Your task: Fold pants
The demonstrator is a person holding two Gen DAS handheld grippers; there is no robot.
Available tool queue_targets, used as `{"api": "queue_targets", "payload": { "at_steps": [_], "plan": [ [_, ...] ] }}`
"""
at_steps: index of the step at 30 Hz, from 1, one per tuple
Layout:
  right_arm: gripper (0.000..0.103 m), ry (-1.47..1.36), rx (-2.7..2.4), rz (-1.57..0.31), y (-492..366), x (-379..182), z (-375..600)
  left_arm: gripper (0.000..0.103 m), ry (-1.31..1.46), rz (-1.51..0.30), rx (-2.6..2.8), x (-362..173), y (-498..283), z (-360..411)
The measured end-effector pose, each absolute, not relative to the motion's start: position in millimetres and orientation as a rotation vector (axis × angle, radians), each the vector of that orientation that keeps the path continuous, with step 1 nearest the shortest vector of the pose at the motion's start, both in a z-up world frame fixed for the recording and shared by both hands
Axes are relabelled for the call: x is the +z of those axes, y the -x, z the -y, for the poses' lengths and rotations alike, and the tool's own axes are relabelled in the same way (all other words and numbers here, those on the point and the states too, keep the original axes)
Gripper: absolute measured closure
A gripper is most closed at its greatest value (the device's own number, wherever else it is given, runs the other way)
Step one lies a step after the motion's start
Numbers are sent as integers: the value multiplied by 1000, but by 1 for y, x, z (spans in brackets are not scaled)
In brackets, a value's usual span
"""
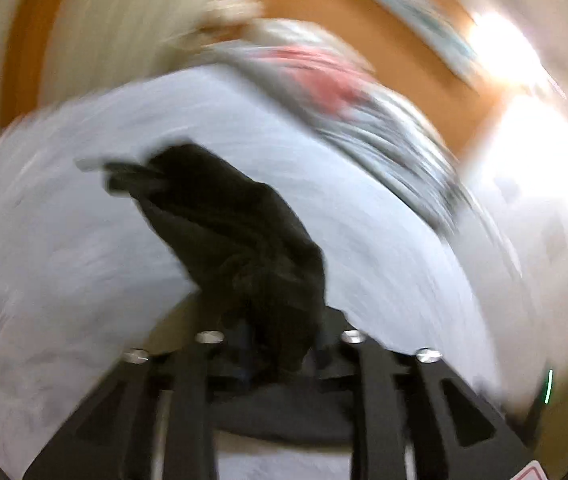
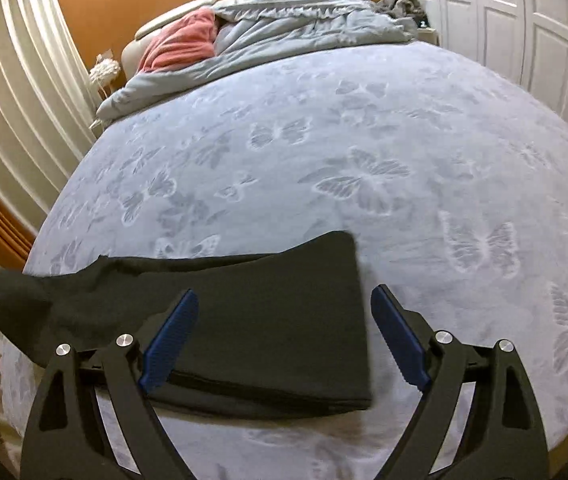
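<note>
Pants [image 2: 259,320] laid on bed [image 2: 364,152], folded flat at right end, left end bunched and lifted. Right gripper [image 2: 284,336] spread wide above fold, nothing pinched. Left gripper [image 1: 279,344] clamped on bunched fabric; view blurred. Final fold judged outstanding.

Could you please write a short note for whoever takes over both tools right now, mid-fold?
Left tool: black pants bunched between its fingers; the view is blurred, but it seems to grip one end.
Right tool: open, empty, above the folded part of the pants, not touching.
Pants: on the butterfly bedsheet near its front edge, the right portion lying flat and doubled, the left end trailing off toward the left tool.
Done: a first fold, apparently.
Left: bring the held end over, flatten, probably fold once more.
</note>
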State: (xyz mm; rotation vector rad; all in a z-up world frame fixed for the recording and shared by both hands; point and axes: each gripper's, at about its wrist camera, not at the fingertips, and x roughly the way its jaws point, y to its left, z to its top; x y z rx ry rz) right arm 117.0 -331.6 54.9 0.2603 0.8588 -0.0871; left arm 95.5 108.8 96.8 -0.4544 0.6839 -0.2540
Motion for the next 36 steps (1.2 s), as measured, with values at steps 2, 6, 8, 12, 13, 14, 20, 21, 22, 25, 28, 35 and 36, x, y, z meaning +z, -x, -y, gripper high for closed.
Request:
{"api": "queue_targets", "payload": {
  "at_steps": [2,6,8,12,13,14,20,21,22,25,28,35,36],
  "plan": [
    [17,-253,-74,-887,-114,51,334,19,338,-660,-408,96,-80,-48],
    [17,-241,6,-966,-114,36,316,15,222,-740,-452,69,-71,-3],
    [17,-232,79,-995,-114,28,299,16,275,-792,-426,59,-74,-21],
    [17,-258,205,-1066,-130,7,264,16,483,-831,-351,50,-85,-79],
    [17,-281,234,-1080,-134,2,254,16,552,-833,-318,49,-88,-99],
    [17,-297,261,-1088,-138,-1,246,16,590,-832,-292,50,-88,-108],
    [17,-284,418,-1143,-164,-20,167,16,696,-790,-175,59,-88,-160],
    [20,-291,435,-1179,-167,-29,154,15,702,-789,-164,58,-87,-166],
    [21,-288,430,-1203,-168,-36,145,15,708,-792,-154,56,-86,-172],
    [18,-218,367,-1162,-170,-40,127,15,707,-816,-148,53,-83,-182],
    [70,-244,388,-1132,-174,-36,124,15,671,-843,-145,49,-78,-189],
    [90,-174,425,-817,-146,90,170,15,642,-848,-143,47,-74,-192],
    [90,-149,390,-784,-140,100,182,15,642,-849,-150,46,-75,-190]
  ]
}}
